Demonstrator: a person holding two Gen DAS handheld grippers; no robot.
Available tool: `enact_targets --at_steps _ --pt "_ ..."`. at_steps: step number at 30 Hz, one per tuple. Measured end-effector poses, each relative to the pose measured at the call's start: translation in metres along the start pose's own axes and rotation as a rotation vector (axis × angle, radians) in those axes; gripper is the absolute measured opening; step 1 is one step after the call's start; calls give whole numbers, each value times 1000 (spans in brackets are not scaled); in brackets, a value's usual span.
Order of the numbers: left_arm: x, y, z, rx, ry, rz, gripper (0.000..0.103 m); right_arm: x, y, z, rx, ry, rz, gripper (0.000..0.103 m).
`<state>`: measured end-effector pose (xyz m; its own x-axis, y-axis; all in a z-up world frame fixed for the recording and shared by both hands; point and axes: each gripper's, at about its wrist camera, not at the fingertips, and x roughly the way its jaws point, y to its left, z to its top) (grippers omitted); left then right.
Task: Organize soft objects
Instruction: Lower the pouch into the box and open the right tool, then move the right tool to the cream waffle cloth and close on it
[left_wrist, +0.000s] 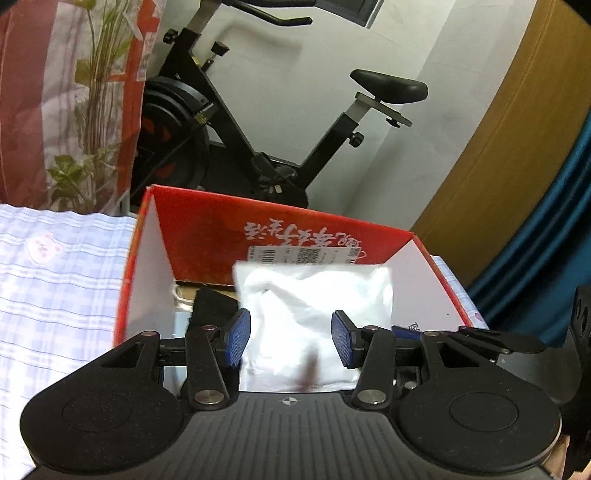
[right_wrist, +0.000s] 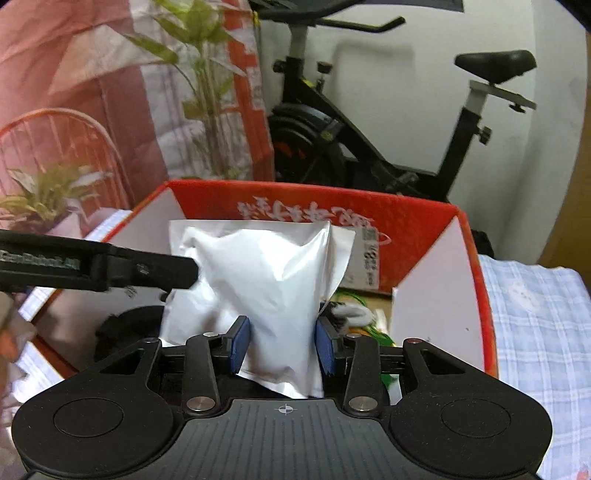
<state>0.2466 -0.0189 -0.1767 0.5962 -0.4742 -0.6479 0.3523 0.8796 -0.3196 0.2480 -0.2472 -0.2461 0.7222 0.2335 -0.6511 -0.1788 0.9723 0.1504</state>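
Note:
A puffy white pouch (left_wrist: 314, 295) (right_wrist: 266, 273) hangs over an open red cardboard box (left_wrist: 207, 229) (right_wrist: 406, 221) with white inner walls. My left gripper (left_wrist: 291, 338) has its blue pads against the pouch's sides. My right gripper (right_wrist: 282, 345) also clamps the pouch's lower part between its pads. In the right wrist view the left gripper's black finger (right_wrist: 177, 271) reaches in from the left to the pouch's edge. Inside the box lie a black soft item (left_wrist: 212, 306) (right_wrist: 125, 328) and white and green things (right_wrist: 354, 314), partly hidden by the pouch.
The box sits on a bed with a blue checked sheet (left_wrist: 55, 277) (right_wrist: 535, 314). Behind it stand a black exercise bike (left_wrist: 258, 147) (right_wrist: 369, 147) and a red leaf-print hanging (left_wrist: 74, 110). A wooden panel (left_wrist: 498, 166) and a blue curtain (left_wrist: 546, 221) are at the right.

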Motion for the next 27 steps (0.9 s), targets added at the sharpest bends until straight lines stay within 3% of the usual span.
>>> enact_targets --at_steps 5,19,21,23,27 --pt "-16 -6 1 45 -17 29 50 -9 3 0 -30 -7 -50 41" --pt "-82 -11 -26 104 -76 148 52 -83 19 -14 -89 -118 -38 44" --pt "-92 -10 -33 105 -83 166 56 -93 22 -19 -85 -134 -39 48" --pt "-102 -10 -41 98 -93 191 70 -103 25 -26 -74 -156 -46 64" --pt "-122 -8 -55 78 -123 224 88 -119 29 -40 -58 -186 -56 86"
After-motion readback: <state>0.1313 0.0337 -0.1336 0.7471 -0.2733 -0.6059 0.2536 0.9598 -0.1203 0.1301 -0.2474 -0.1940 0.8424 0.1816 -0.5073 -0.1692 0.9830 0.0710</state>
